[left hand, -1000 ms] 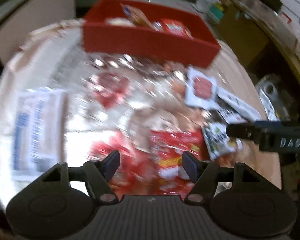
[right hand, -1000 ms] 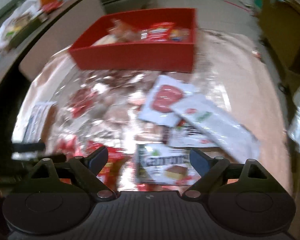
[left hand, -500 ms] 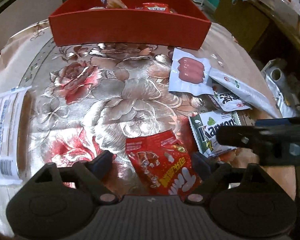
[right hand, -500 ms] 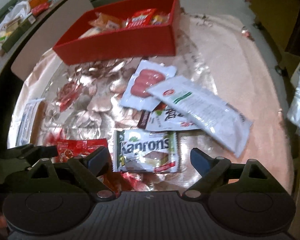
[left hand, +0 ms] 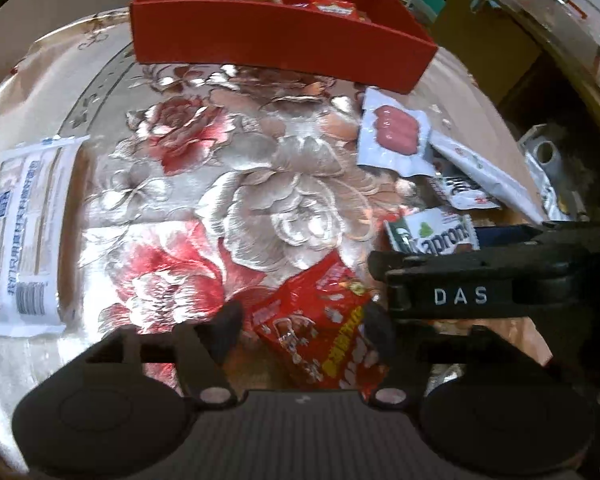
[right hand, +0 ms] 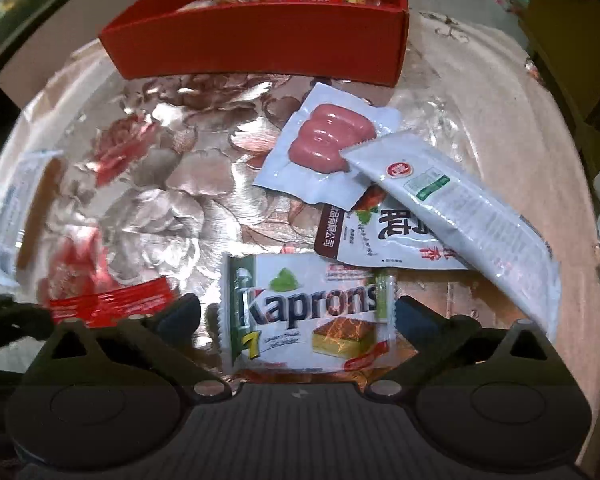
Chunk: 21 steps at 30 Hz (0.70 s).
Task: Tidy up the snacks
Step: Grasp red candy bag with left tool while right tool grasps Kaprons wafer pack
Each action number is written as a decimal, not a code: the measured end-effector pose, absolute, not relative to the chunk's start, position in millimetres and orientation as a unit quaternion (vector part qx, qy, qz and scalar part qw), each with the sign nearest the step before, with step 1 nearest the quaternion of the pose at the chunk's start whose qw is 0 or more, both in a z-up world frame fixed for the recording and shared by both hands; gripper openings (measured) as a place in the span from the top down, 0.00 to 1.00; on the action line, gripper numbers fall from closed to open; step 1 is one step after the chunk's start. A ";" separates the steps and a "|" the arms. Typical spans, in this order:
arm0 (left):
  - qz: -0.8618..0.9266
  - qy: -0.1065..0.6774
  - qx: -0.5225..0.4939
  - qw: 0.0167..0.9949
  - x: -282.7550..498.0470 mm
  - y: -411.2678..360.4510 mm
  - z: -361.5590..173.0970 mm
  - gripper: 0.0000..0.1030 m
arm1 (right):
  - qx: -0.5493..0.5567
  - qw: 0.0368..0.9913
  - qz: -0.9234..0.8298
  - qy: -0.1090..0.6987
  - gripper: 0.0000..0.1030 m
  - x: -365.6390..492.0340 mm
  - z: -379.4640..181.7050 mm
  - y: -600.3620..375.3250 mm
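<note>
Left gripper [left hand: 302, 320]: fingers closing, about half apart, with the red bag [left hand: 320, 332] between them; the pads look close to its edges, but a firm pinch cannot be told.
Right gripper [right hand: 298, 316]: fingers opening, wide apart, astride the Kaprons pack [right hand: 304, 316], touching neither side.
Red bag: nearest the left gripper, far from the red box [left hand: 276, 36], flat on the worktop [left hand: 172, 208].
Kaprons pack: just beside the red bag, on the side away from the long white packet [left hand: 24, 232].
Doing it well: I judge each gripper should settle until its fingers reach the worktop, centre on its pack, pinch across the narrow width, then lift clear before carrying to the box.
Risk: the two grippers work side by side and could knock together.
Pile nearer the box: sausage pack [right hand: 326, 144], white sachet [right hand: 452, 204] and brown-edged pack [right hand: 376, 236] overlap.
Hidden: the right gripper's arm covers part of the Kaprons pack in the left view; the box contents are mostly behind its wall; the brown-edged pack lies half under the sachet.
</note>
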State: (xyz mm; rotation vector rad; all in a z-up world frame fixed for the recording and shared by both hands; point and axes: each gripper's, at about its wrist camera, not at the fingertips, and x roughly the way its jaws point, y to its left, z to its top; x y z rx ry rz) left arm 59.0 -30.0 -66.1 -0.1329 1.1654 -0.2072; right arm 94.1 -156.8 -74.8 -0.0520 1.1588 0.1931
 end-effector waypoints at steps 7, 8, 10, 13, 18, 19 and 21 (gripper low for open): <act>-0.108 0.552 -0.057 0.825 48.1 -38.7 -70.6 0.23 | -0.071 0.839 0.096 0.531 0.00 86.7 -80.9 -147.9; -0.105 0.552 -0.064 0.825 46.3 -36.5 -70.8 0.22 | -0.070 0.840 0.098 0.528 0.00 85.5 -81.1 -148.3; -0.094 0.552 -0.088 0.824 41.5 -30.3 -71.3 0.23 | -0.074 0.839 0.112 0.527 0.00 82.8 -80.2 -150.4; -0.079 0.555 -0.116 0.820 35.7 -23.5 -72.7 0.22 | -0.075 0.843 0.124 0.518 0.05 77.9 -75.4 -156.2; -0.046 0.554 -0.148 0.818 28.9 -23.0 -74.6 0.22 | -0.023 0.848 0.134 0.513 0.26 69.5 -62.1 -182.5; -0.042 0.555 -0.156 0.816 28.5 -24.4 -75.1 0.22 | -0.011 0.847 0.141 0.513 0.32 67.6 -59.5 -187.7; -0.030 0.552 -0.169 0.816 29.2 -28.9 -76.9 0.17 | -0.001 0.847 0.139 0.513 0.32 61.4 -58.5 -197.6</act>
